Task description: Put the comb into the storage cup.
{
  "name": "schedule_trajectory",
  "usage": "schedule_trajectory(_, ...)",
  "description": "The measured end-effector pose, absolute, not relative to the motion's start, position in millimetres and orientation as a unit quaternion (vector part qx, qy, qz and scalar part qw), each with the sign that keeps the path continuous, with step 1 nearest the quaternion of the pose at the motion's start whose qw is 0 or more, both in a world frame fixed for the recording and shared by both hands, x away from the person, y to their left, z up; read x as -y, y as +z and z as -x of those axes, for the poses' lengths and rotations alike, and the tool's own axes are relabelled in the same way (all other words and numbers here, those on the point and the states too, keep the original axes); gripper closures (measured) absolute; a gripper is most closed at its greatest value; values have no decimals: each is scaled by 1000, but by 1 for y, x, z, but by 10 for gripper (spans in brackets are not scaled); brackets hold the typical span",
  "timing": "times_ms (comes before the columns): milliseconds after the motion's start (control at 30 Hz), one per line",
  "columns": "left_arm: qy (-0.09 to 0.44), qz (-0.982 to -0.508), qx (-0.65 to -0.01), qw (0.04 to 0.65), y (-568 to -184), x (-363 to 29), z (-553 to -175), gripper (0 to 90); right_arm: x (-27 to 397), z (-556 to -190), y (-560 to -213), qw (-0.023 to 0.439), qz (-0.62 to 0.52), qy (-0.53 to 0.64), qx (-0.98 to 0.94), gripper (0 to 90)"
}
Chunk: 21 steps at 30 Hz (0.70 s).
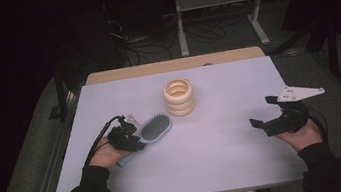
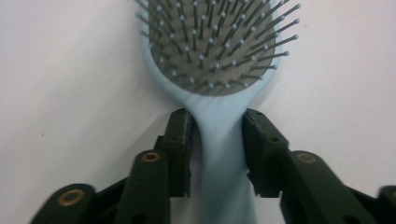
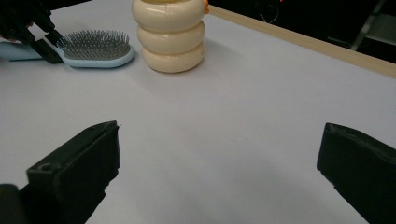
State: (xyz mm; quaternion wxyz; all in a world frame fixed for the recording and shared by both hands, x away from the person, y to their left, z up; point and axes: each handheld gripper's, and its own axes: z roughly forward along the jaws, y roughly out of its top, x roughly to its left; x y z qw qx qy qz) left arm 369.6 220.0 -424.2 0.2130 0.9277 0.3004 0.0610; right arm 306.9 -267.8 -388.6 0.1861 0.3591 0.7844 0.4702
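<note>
Since the left gripper (image 2: pixel 216 140) has its jaws clamped on the hairbrush (image 2: pixel 219 154) handle, flat on the table (image 1: pixel 224 134), lifting looks next; right gripper (image 3: pixel 219 163) waits wide open.

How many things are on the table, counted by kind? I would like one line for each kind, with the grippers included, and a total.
Light blue hairbrush: 1
Cream ribbed container: 1
Handheld grippers: 2, the left gripper shut on the hairbrush handle, the right gripper open above the white table
Total: 4
</note>
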Motion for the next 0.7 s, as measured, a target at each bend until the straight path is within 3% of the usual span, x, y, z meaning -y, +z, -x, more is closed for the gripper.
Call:
schedule_trajectory(67, 60, -927, -303, 215, -424, -221, -370, 698, 268, -307, -389, 186, -359, 470, -784, 0)
schedule_trajectory(300, 92, -933, -279, 209, -424, -217, -366, 703, 268, -307, -388, 185, -359, 471, -784, 0)
schedule_trajectory(700, 98, -929, -276, 226, -417, -220, -361, 703, 267, -308, -389, 183, -358, 469, -786, 0)
